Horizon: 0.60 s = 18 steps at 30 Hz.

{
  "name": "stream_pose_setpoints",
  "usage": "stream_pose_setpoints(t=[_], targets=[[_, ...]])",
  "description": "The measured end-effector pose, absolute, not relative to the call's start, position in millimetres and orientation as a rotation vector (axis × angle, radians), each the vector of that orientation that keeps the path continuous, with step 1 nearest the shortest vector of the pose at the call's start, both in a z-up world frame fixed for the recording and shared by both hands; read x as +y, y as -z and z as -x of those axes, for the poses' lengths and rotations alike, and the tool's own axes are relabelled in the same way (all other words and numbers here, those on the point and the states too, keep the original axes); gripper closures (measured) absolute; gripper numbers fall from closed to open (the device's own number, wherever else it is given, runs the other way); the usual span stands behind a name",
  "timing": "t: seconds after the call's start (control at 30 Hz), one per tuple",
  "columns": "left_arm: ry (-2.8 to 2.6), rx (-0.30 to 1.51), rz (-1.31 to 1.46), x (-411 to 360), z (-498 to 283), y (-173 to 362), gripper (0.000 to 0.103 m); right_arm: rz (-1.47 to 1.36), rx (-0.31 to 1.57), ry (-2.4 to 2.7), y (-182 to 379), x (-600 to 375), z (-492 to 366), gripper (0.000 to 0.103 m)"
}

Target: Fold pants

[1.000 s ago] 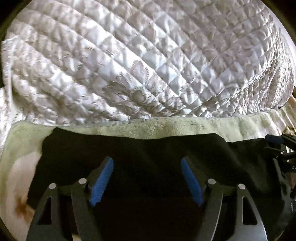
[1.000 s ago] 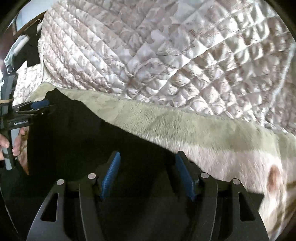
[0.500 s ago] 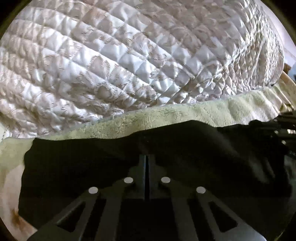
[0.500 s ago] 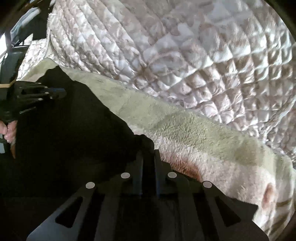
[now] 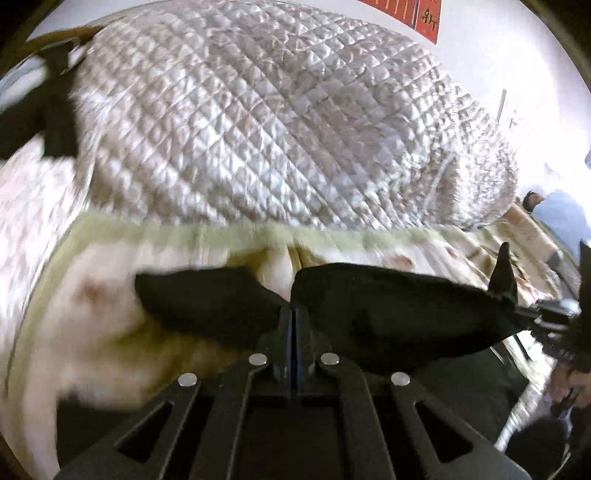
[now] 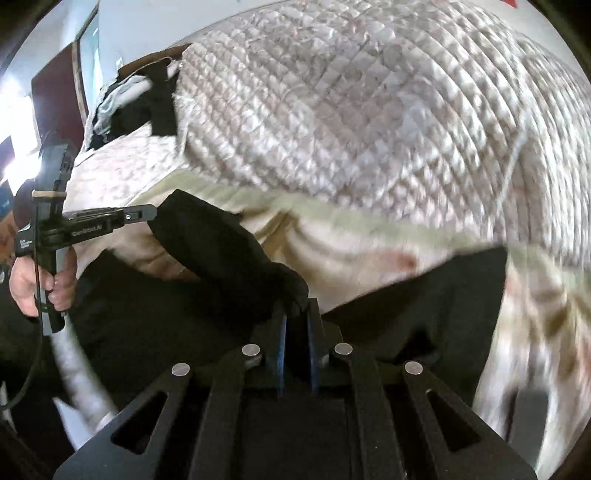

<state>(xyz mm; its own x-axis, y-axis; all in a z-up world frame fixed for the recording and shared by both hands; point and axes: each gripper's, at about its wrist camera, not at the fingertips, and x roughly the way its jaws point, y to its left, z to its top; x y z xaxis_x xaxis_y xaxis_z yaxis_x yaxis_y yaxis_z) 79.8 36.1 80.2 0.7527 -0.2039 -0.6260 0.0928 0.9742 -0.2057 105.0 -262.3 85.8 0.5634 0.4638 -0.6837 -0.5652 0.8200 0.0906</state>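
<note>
The black pants (image 5: 388,317) hang lifted above a pale fleece blanket (image 5: 110,332). My left gripper (image 5: 294,314) is shut on the pants' edge, and the cloth stretches to the right toward the other gripper (image 5: 546,314). In the right wrist view my right gripper (image 6: 295,317) is shut on a bunched edge of the pants (image 6: 221,254). The cloth runs up and left to the left gripper (image 6: 110,221), held in a hand. More black cloth hangs below (image 6: 424,306).
A quilted white bedspread (image 5: 277,129) lies heaped behind the blanket and fills the upper view (image 6: 369,110). A white wall with a red poster (image 5: 428,14) stands behind. Dark clothes (image 6: 129,99) lie at the far left of the bed.
Both grippers closed on the pants' edge, then lifted it off the blanket. The view now tilts up and shows the wall; the pants hang stretched between the grippers.
</note>
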Motion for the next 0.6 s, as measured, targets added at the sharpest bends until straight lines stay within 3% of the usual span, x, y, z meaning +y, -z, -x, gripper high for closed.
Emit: stream_pose_setpoints(t=[0.27, 0.33, 0.47, 0.53, 0.57, 0.6], targets=[[0.155, 0.9, 0.211, 31.9, 3.1, -11.8, 0.1, -0.016, 1.032, -0.514, 1.0, -281.5, -32.2, 0.09], [0.146, 0.914, 0.214, 33.0, 11.9, -10.1, 0.1, -0.081, 1.006, -0.504, -2.8, -288.1, -23.5, 0.083], [0.134, 0.859, 0.221, 38.3, 20.2, -31.7, 0.097, -0.188, 0.961, -0.495, -18.1, -301.7, -11.8, 0.055], [0.114, 0.831, 0.202, 38.6, 15.4, -43.5, 0.082, -0.239, 0.934, -0.476, -23.5, -311.1, -4.3, 0.05], [0.107, 0.82, 0.192, 37.4, 11.5, -47.1, 0.068, -0.259, 0.93, -0.46, -23.9, -315.3, -1.8, 0.05], [0.103, 0.809, 0.18, 34.2, 5.7, -50.6, 0.063, -0.294, 0.935, -0.435, -21.6, -322.4, 0.4, 0.05]])
